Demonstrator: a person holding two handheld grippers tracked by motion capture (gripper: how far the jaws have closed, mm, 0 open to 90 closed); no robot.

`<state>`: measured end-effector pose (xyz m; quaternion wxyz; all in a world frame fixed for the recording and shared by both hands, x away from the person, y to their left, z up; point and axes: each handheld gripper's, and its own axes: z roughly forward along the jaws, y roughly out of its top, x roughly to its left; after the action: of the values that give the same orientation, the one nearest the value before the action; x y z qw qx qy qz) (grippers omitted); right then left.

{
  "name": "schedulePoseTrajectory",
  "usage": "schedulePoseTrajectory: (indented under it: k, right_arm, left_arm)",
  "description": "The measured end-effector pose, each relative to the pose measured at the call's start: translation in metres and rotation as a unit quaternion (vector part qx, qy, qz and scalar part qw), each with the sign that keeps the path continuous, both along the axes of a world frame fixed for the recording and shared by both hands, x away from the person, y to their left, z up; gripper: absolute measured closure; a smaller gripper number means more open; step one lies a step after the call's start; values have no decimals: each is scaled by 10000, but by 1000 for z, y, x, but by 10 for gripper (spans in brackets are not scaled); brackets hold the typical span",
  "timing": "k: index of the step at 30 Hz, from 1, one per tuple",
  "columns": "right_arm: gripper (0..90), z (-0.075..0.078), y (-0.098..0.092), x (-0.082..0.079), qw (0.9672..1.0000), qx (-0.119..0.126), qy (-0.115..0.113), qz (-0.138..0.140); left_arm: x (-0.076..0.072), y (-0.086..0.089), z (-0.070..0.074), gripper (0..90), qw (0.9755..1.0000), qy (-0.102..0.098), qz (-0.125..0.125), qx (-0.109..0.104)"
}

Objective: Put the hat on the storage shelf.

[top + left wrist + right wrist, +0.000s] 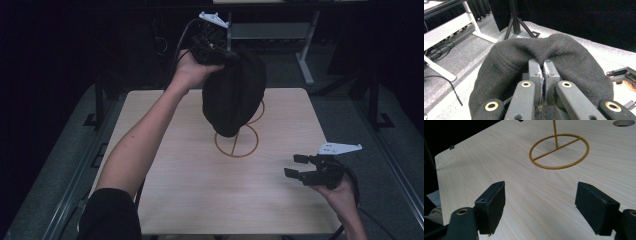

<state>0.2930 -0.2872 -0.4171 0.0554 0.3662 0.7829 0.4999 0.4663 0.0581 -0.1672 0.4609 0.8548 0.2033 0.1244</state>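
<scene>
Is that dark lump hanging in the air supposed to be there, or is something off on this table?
Nothing looks broken or spilled. The lump is a black beanie, pinched by the left claw and hanging above a gold wire stand on the wooden table. The right claw is open, holding nothing.

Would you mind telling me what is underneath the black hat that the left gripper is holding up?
Beneath the black hat stands a gold wire stand: its ring base and part of its stem show on the table. The stand's top is covered by the hat. The left gripper pinches the fabric.
</scene>
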Motion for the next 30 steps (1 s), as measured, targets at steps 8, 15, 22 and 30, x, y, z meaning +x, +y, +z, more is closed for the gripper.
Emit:
schedulePoseTrajectory:
  k: [8,15,22,30]
  right_arm:
    - [238,0,0,-1,10000,-11,5,-31]
    - [238,-3,2,1,10000,-59,46,22]
    - [238,-6,3,1,9999,-123,71,53]
    - [237,-7,1,-1,9999,-126,73,2]
  left_arm:
    - [8,-14,-7,875,9999,69,48,80]
    - [16,-33,-21,874,9993,283,41,239]
    - [27,-48,-37,682,9977,587,162,293]
    - [23,-45,-35,613,9975,567,132,397]
